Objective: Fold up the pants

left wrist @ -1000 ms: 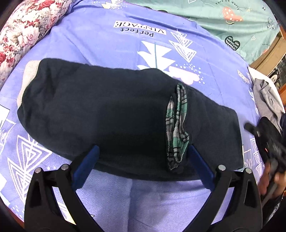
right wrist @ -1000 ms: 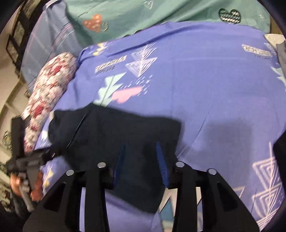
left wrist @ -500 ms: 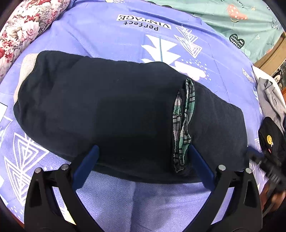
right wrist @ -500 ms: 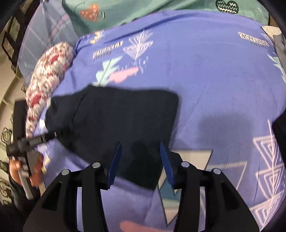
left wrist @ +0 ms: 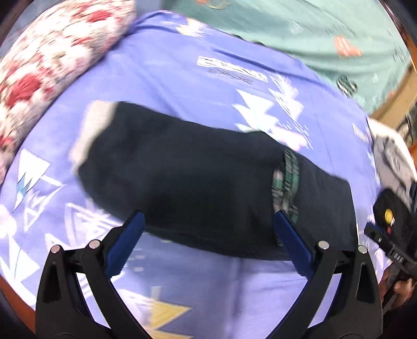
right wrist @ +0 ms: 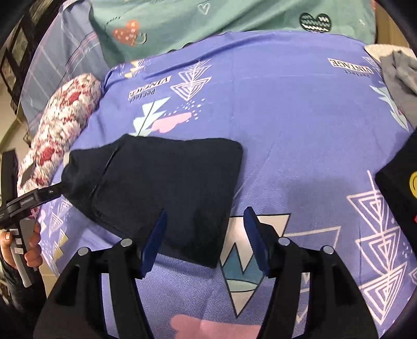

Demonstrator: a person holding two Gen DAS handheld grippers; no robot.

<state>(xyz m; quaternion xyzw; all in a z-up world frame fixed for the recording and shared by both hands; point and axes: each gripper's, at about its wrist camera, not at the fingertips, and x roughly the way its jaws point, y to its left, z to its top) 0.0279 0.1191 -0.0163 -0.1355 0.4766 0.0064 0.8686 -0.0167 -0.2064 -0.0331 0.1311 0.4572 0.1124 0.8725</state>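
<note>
Pants [left wrist: 198, 180]: dark, folded into a thick oblong bundle and laid flat on the purple patterned bedsheet [left wrist: 182, 78]; a strip of green plaid lining [left wrist: 286, 180] is exposed at a fold toward the bundle's right end in the left wrist view.
Left gripper [left wrist: 208, 234]: held spread wide above the sheet, nothing gripped; the near edge of the pants is seen just beyond the blue pads, with the bundle spanning most of the gap between them and running past the right pad.
Right gripper [right wrist: 204, 233]: jaws parted to a moderate width, nothing gripped; the near right corner of the pants [right wrist: 166, 182] is seen between and just ahead of the blue pads, the left pad over dark cloth and the right pad over bare sheet.
Contact: whether either gripper touches the cloth cannot be told.
Floral pillow [left wrist: 49, 65]: lies at the far left of the sheet, apart from the pants.
Grey garment [right wrist: 401, 78]: heaped at the far right edge of the bed, well apart from the pants.
Teal bedding [right wrist: 221, 20]: spread beyond the purple sheet.
</note>
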